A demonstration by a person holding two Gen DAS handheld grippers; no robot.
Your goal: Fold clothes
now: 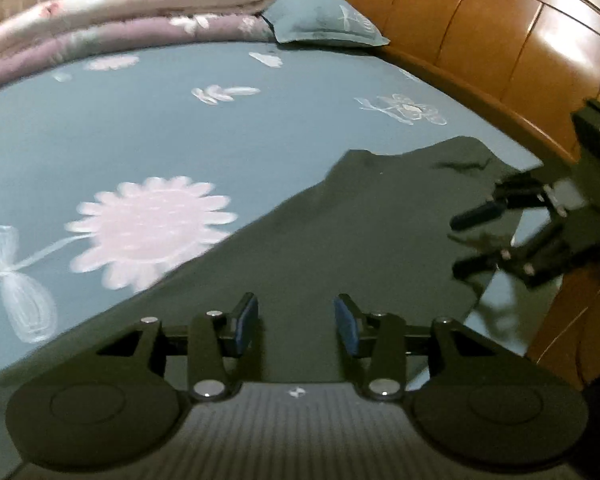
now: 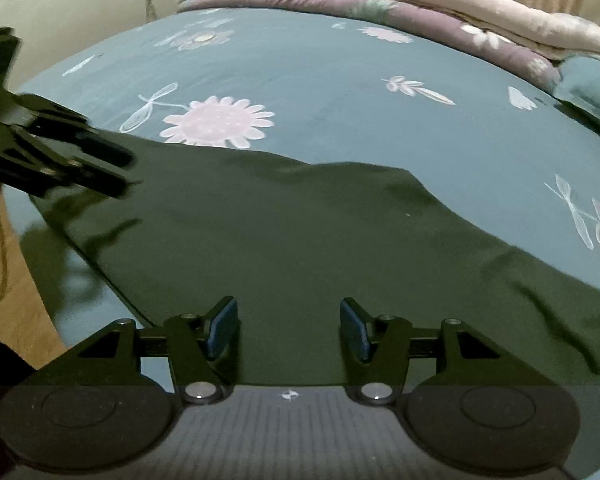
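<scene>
- Dark green garment [image 2: 300, 248]: one, spread flat on the bed near its edge, with a few shallow creases and one corner raised toward the sheet's middle.
- Blue-grey floral bed sheet [image 1: 148, 128]: one, lying under the garment.
- Folded quilts [image 1: 132, 12]: two, stacked along the far side of the bed, the pale pink one on top of the mauve one.
- Pillow [image 1: 324, 20]: one, lying beside the quilt stack and against the wooden headboard [image 1: 500, 32].
- Left gripper [image 1: 296, 316]: jaws parted about halfway, nothing between the blue pads, poised over the garment.
- Right gripper [image 2: 289, 322]: jaws parted somewhat wider, empty, also over the garment; whether either touches the cloth cannot be judged.
</scene>
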